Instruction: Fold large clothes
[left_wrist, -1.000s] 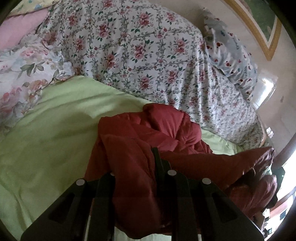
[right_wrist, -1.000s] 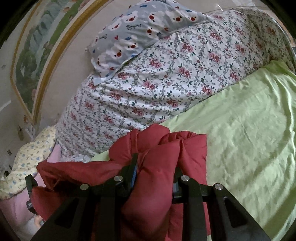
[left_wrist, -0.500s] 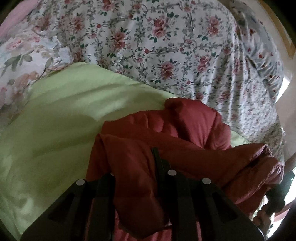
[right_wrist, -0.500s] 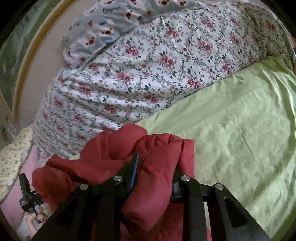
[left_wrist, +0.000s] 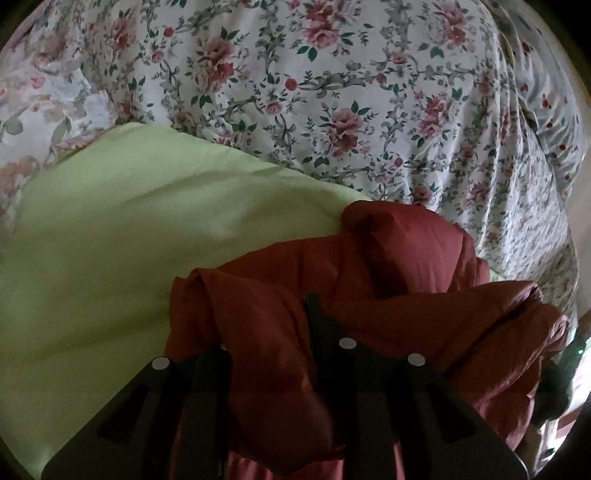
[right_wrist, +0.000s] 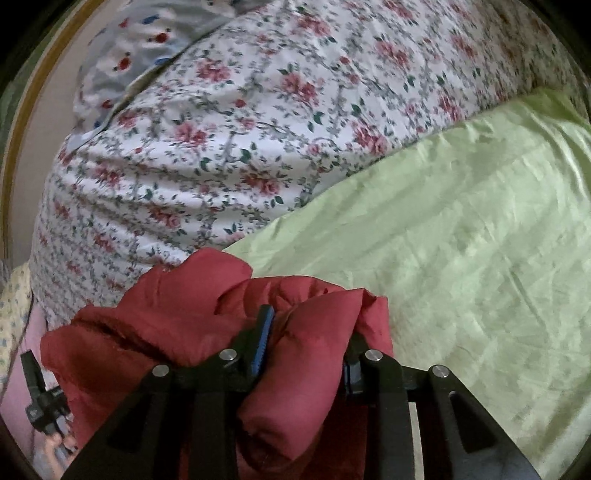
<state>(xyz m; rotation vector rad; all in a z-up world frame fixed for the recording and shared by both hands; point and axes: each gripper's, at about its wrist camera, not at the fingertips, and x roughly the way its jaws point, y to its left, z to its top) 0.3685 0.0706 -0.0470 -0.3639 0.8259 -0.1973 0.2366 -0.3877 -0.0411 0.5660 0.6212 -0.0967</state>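
Left wrist view: left gripper (left_wrist: 266, 332) pinched on a thick fold of the red puffer jacket (left_wrist: 388, 266), padded cloth fills the gap between the two black fingers (left_wrist: 317, 325), jaws only a little apart and clamping it. Jacket bunched up in front of the claw, hanging over the near side of the light green sheet (left_wrist: 129, 240). Far end of the jacket runs off to the right, toward a dark shape at the right edge that looks like the other gripper, too dark to be sure. Behind the sheet, a big floral duvet (left_wrist: 332, 92) with pink roses, piled high. Paler floral fabric (left_wrist: 33, 110) at far left, kind unclear.

Right wrist view: right gripper (right_wrist: 306, 332) also gripping the red puffer jacket (right_wrist: 177, 321), a fat roll of it squeezed between the blue-lined pads (right_wrist: 264, 336). Jaws are easing apart slightly right now, cloth still pressed between them. Jacket sits at the near edge of the light green sheet (right_wrist: 461, 240), which spreads creased to the right. Floral duvet (right_wrist: 258, 129) heaped behind, a grey patterned pillow (right_wrist: 147, 48) on top of it at upper left. Left gripper (right_wrist: 40, 402) seen low at the left edge, with a hand (right_wrist: 59, 443) on it, at the other end of the jacket. Frame slightly blurred
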